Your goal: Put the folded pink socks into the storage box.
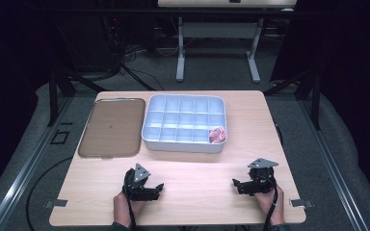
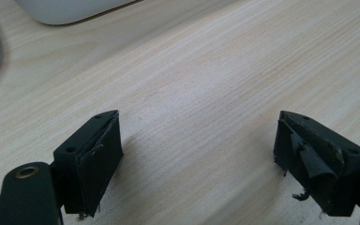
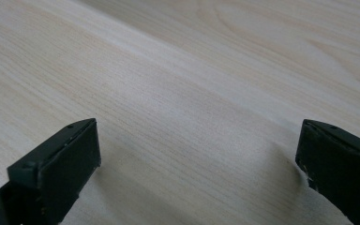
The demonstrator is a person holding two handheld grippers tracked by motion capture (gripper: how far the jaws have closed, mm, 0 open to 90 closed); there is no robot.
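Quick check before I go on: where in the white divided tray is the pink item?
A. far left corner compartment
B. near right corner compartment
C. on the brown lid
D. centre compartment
B: the pink item sits in the white divided tray's near right corner compartment.

At the top centre you see a second light wooden table on white metal legs (image 1: 180, 57), over a grey floor (image 1: 221, 72); black cables (image 1: 130, 67) trail at upper left, amid dark surroundings.
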